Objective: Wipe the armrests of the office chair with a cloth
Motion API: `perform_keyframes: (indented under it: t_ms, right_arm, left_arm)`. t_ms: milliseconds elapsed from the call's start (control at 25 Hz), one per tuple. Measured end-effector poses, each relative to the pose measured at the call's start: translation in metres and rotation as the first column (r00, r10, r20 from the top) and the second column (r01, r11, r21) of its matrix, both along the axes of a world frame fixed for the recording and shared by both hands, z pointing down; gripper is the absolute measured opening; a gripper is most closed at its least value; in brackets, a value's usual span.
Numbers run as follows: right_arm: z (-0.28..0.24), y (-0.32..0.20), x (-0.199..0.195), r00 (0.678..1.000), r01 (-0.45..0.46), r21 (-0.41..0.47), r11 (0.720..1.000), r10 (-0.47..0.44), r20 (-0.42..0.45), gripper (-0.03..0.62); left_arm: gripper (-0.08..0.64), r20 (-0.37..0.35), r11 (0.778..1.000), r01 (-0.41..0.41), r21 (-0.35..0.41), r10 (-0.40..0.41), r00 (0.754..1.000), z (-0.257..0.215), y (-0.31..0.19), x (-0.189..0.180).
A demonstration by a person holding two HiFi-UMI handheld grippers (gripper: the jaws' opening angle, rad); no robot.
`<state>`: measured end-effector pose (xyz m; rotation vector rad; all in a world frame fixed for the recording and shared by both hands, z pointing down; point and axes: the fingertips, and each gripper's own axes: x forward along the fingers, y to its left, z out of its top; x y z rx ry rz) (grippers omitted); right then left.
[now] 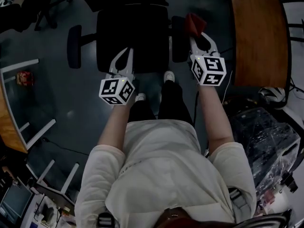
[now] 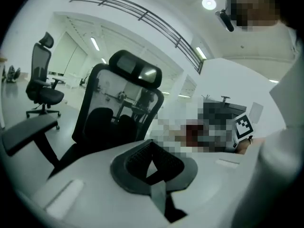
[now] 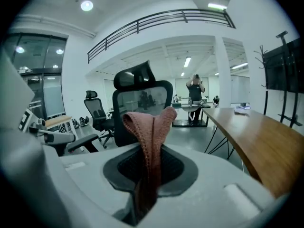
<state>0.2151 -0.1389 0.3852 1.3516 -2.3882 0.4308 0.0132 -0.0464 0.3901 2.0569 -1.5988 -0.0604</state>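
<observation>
At the far left of the head view, the left armrest of the office chair stands bare, well apart from the cloth. Next comes the left gripper, held at the front left corner of the black seat. In its own view its jaws are closed together with nothing between them, pointing at the chair's backrest. Past the seat is the right armrest, and just beside its far end is the red cloth. The right gripper holds the cloth: its jaws are clamped on a fold of it. In the right gripper view the knitted fabric runs down through the gap and bunches up above the tips. Whether the cloth touches the armrest cannot be told. Further right, a wooden surface runs along the edge of the floor.
</observation>
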Motion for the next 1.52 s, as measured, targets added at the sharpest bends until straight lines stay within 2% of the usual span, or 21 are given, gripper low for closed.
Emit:
perform_keyframes:
  t_ms: [120,240,360,480,800,1000,1080,1280,1520]
  right_arm:
    - [-0.026,0.048,-0.015,0.999,-0.047,0.035,0.998,0.046,0.012,0.041]
    - [-0.045,0.098,-0.030,0.997,-0.078,0.063,0.995,0.077,0.013,0.041]
    - [-0.057,0.148,-0.042,0.996,-0.089,0.071,0.993,0.089,0.009,0.041]
    - [-0.065,0.196,-0.055,0.998,-0.066,0.092,0.994,0.067,-0.003,0.041]
    - [-0.058,0.345,-0.061,0.998,0.060,0.082,0.995,-0.057,-0.034,0.041]
    - [-0.061,0.420,-0.055,0.996,0.090,0.086,0.992,-0.088,-0.020,0.041]
    - [-0.068,0.441,-0.053,0.995,0.096,0.102,0.990,-0.096,-0.011,0.041]
    - [-0.093,0.491,-0.056,0.994,0.108,0.150,0.983,-0.111,0.011,0.041]
    - [-0.115,0.526,-0.072,0.994,0.093,0.198,0.976,-0.102,0.034,0.041]
  left_arm:
    - [0.017,0.069,0.994,-0.085,0.067,0.080,0.994,-0.027,0.032,-0.020]
    - [0.017,0.100,0.980,-0.144,0.137,0.131,0.986,-0.053,0.067,-0.039]
    - [0.017,0.134,0.963,-0.167,0.213,0.140,0.981,-0.085,0.102,-0.058]
    - [0.017,0.144,0.952,-0.151,0.266,0.116,0.983,-0.107,0.136,-0.071]
    - [0.017,0.138,0.957,-0.100,0.272,0.065,0.988,-0.107,0.257,-0.062]
    - [0.017,0.128,0.961,-0.037,0.275,0.001,0.992,-0.111,0.341,-0.055]
    - [0.017,0.121,0.955,-0.015,0.295,-0.022,0.992,-0.120,0.369,-0.052]
    - [0.017,0.147,0.941,-0.023,0.338,-0.029,0.989,-0.147,0.432,-0.044]
    - [0.017,0.165,0.915,-0.070,0.397,0.004,0.986,-0.174,0.468,-0.057]
